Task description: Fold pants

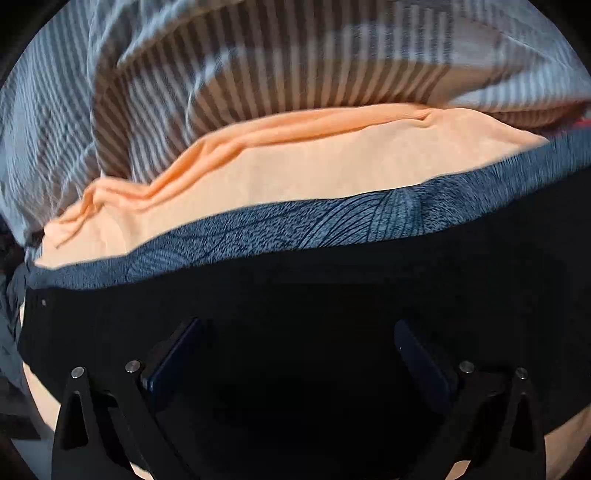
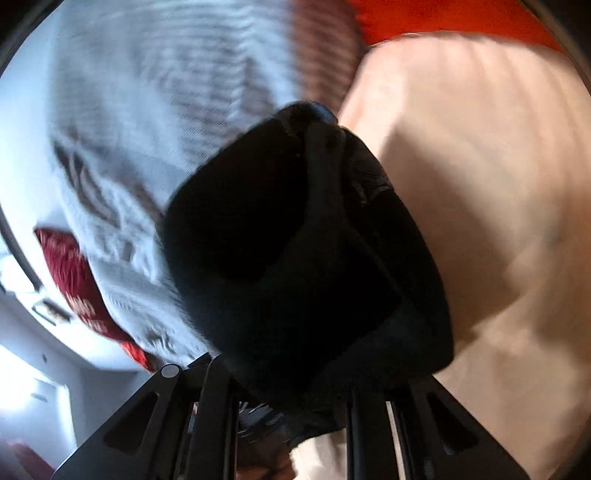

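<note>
The pants are dark, with a black part (image 1: 295,288) and a blue leaf-patterned band (image 1: 369,218). In the left wrist view they lie flat across the peach sheet (image 1: 295,166). My left gripper (image 1: 299,350) hovers over the black cloth with its fingers (image 1: 173,354) wide apart and nothing between them. In the right wrist view my right gripper (image 2: 291,398) is shut on a bunched black part of the pants (image 2: 295,240), lifted above the sheet (image 2: 480,184). Its fingertips are hidden by the cloth.
A grey-and-brown striped blanket (image 1: 258,66) lies beyond the pants; it also shows in the right wrist view (image 2: 166,110). A red cushion (image 2: 74,277) sits at the left, an orange cloth (image 2: 443,18) at the top. The bed edge and white floor (image 2: 44,387) are at lower left.
</note>
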The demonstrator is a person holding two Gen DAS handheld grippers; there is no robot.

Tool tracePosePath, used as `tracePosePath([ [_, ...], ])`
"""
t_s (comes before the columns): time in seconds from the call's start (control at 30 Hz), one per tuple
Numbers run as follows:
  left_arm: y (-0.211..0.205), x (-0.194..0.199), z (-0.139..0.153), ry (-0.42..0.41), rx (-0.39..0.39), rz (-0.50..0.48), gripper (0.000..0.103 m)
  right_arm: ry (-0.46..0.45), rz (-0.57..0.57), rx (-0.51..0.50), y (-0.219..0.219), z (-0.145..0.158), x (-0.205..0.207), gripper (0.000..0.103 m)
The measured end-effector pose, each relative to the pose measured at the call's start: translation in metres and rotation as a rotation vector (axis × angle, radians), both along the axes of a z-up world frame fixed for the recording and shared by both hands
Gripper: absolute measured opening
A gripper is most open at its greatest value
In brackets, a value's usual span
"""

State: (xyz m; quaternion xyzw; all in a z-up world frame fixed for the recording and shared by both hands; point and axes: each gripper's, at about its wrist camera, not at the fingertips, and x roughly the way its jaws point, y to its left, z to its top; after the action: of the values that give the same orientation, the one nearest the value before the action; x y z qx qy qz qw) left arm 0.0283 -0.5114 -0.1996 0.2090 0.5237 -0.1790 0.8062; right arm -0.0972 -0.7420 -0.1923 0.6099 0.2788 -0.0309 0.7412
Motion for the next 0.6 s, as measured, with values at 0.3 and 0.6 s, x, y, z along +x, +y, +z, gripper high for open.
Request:
tracePosePath([
  [0.3, 0.063, 0.016, 0.033, 0.112, -0.137, 0.029, 0.103, 0.128, 0.135, -0.371, 0.077, 0.082, 0.052, 0.016],
  [0.6, 0.206, 0.065, 0.050, 0.187, -0.213, 0.128, 0.103, 0.301, 0.347, -0.725, 0.217, 0.090, 0.140, 0.017],
])
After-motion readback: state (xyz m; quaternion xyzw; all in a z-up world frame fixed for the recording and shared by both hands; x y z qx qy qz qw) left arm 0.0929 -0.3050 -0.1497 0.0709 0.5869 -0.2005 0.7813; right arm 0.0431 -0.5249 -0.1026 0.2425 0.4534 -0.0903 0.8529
